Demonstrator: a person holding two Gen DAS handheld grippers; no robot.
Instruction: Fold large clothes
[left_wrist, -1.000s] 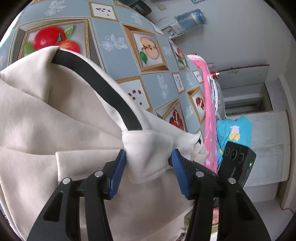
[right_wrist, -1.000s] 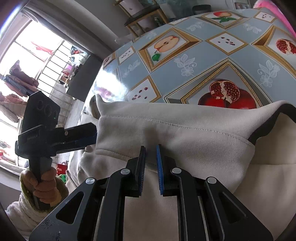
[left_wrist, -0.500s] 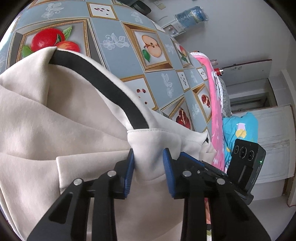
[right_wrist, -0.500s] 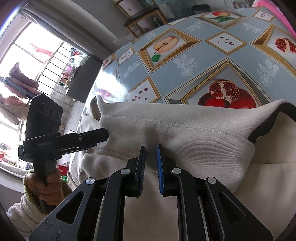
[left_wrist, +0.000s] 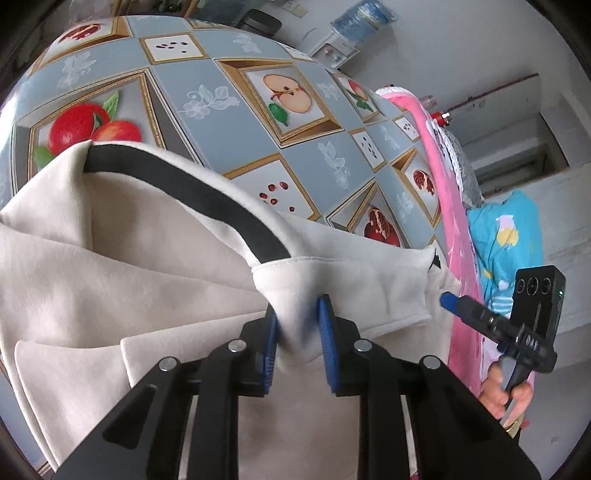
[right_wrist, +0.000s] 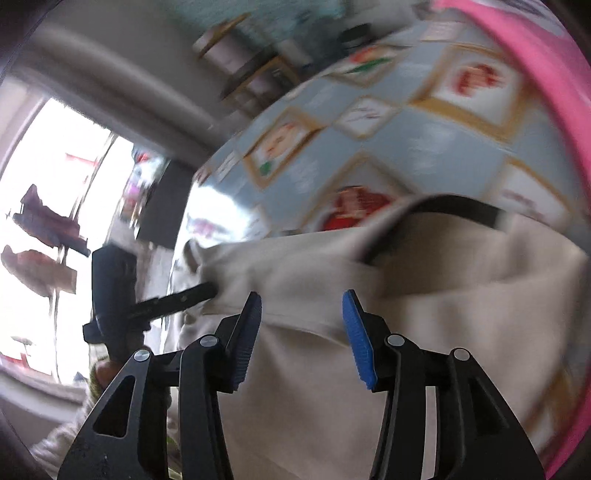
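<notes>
A cream garment (left_wrist: 110, 266) with a black band (left_wrist: 177, 192) lies folded on the fruit-patterned tablecloth (left_wrist: 229, 92). My left gripper (left_wrist: 295, 317) is shut on a bunched hem of the garment. My right gripper (right_wrist: 301, 314) is open just above the garment (right_wrist: 424, 332), with no cloth between its fingers; this view is blurred by motion. In the left wrist view the right gripper (left_wrist: 448, 297) hovers open at the garment's right edge. In the right wrist view the left gripper (right_wrist: 207, 290) shows at the garment's left edge.
A pink cloth (left_wrist: 443, 177) hangs along the table's right edge, with a turquoise cloth (left_wrist: 506, 236) beyond it. A dark round container (left_wrist: 258, 23) stands at the far table edge. A bright window (right_wrist: 55, 221) is on the left in the right wrist view.
My left gripper has closed onto the garment's hem. My right gripper has opened, let go of the fabric, and swung away to the right.
</notes>
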